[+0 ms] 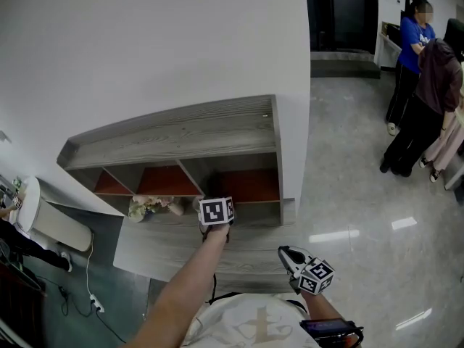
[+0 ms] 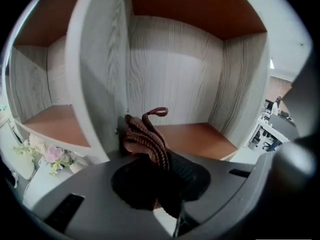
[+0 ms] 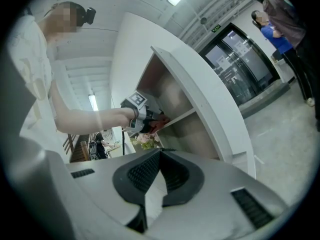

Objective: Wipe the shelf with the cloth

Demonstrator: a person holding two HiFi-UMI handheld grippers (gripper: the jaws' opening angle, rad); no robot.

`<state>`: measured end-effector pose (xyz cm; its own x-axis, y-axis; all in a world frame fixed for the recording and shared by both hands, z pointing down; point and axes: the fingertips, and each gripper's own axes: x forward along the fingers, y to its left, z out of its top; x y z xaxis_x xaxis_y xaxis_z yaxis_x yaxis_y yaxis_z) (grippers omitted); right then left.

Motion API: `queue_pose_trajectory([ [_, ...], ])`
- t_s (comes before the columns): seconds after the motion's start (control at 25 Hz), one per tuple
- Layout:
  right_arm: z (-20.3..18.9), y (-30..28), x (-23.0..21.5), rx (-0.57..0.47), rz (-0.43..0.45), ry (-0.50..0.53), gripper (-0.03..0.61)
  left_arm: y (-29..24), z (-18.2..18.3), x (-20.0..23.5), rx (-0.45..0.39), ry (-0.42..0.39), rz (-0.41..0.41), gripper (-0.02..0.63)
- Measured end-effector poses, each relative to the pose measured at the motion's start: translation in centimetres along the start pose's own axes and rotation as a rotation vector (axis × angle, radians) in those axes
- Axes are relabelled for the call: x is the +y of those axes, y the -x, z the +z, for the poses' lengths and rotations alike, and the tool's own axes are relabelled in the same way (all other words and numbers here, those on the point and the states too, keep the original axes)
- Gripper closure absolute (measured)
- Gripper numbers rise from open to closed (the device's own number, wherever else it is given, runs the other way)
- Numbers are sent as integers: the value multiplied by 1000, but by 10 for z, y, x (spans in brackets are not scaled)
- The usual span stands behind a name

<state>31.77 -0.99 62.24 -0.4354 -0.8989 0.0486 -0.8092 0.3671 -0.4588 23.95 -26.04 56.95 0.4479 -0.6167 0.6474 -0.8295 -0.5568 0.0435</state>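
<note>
I judge wiping barely begun: left claw [image 2: 159, 181] grasps brown ribbed cloth [image 2: 146, 138] mid-frame at grey wood-grain shelf [image 2: 175, 69], right claw [image 3: 152, 179] clenched empty.

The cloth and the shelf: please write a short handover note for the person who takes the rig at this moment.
Left gripper: shut on the brown cloth, at the front of the shelf, right compartment, beside the divider.
Right gripper: shut, empty, away from the shelf.
Done: cannot tell which parts are wiped.
Left: wipe the compartments; mind the flowers on the lower ledge.
</note>
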Motion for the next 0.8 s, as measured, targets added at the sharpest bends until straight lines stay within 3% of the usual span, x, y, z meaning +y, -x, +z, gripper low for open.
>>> queue_pose_trajectory([
  [0.8,-3,-28,21,52,79,20,574,84,-81,23,-182,55,-148,546],
])
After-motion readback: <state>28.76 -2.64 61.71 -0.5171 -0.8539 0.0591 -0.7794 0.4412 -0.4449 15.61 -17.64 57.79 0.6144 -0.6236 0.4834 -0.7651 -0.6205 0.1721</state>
